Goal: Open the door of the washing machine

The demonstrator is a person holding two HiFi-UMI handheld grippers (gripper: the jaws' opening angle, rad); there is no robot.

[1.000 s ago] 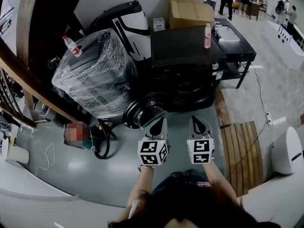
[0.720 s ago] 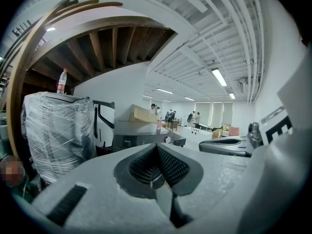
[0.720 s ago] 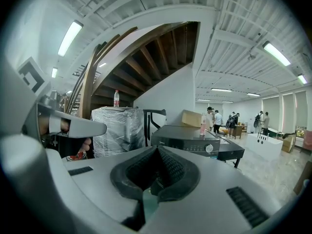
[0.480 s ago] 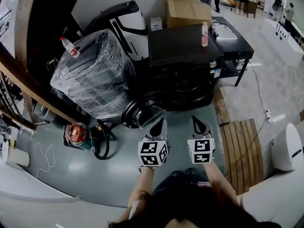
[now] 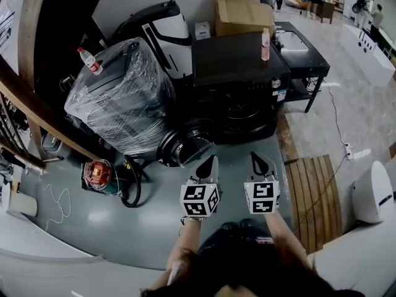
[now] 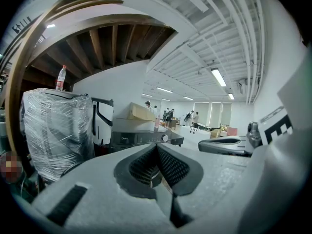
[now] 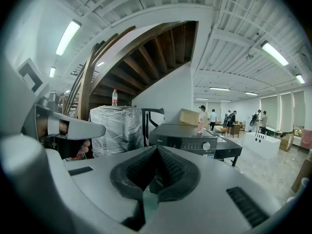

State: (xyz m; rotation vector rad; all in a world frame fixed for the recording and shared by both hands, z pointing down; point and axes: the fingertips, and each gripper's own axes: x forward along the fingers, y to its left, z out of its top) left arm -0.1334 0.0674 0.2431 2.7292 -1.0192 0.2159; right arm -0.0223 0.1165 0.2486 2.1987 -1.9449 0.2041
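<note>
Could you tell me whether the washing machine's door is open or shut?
Open: the door stands swung out from the front of the washing machine.

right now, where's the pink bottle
In the head view the pink bottle stands upright on top of the black washing machine, near its back right edge, just in front of the cardboard box.

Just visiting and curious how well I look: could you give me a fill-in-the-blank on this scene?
The pink bottle stands on top of the black ____.
The water bottle stands on an appliance wrapped in clear ____.
Both the left gripper and the right gripper have their jaws ____, holding nothing.
Missing: washing machine; plastic; shut.
</note>
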